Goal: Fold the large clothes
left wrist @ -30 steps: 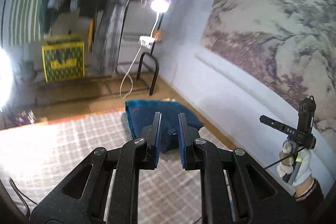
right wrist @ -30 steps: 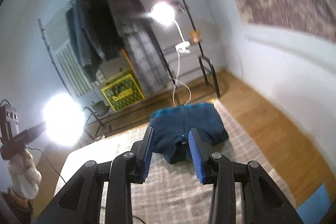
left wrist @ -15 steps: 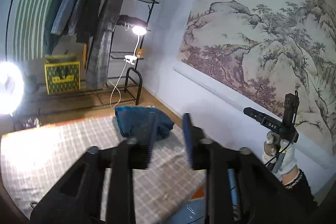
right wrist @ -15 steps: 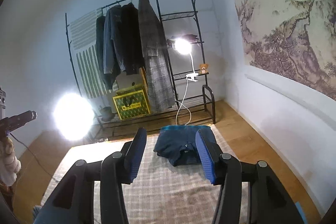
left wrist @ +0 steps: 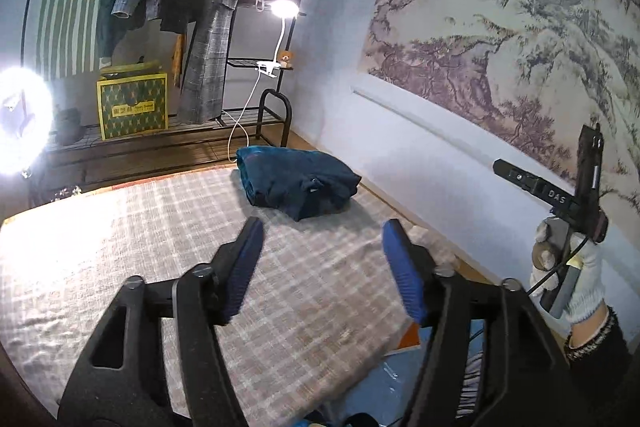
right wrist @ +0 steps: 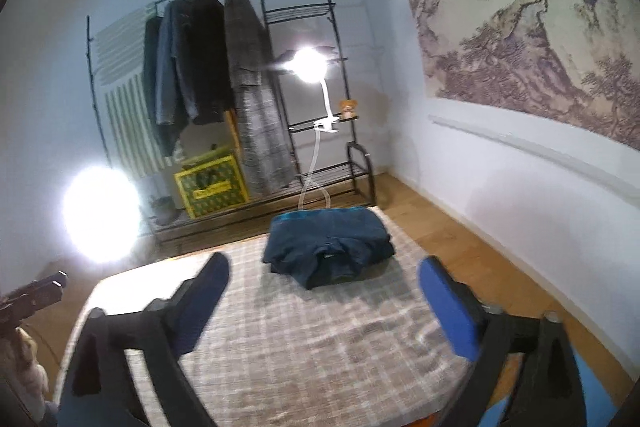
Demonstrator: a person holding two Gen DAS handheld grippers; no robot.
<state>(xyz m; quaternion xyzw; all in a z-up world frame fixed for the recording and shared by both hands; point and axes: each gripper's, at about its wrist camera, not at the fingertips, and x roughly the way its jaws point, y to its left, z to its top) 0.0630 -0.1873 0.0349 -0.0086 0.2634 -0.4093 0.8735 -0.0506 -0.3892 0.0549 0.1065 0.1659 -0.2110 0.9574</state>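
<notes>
Both hand-held grippers' jaws opening, empty; folded garment lies crosswise beyond.

The garment in front of me is dark blue, teal-tinged cloth, folded into a thick, roughly rectangular bundle of several layers. It lies flat at the far end of the checked mat, close to that end's edge and toward the side nearest the wall. One folded edge faces the clothes rack and looks straight and tidy, with a brighter teal band along it. The near side is less neat: a flap sticks out toward me in a blunt point, with a small pale tag showing in the crease. Nothing touches it.
</notes>
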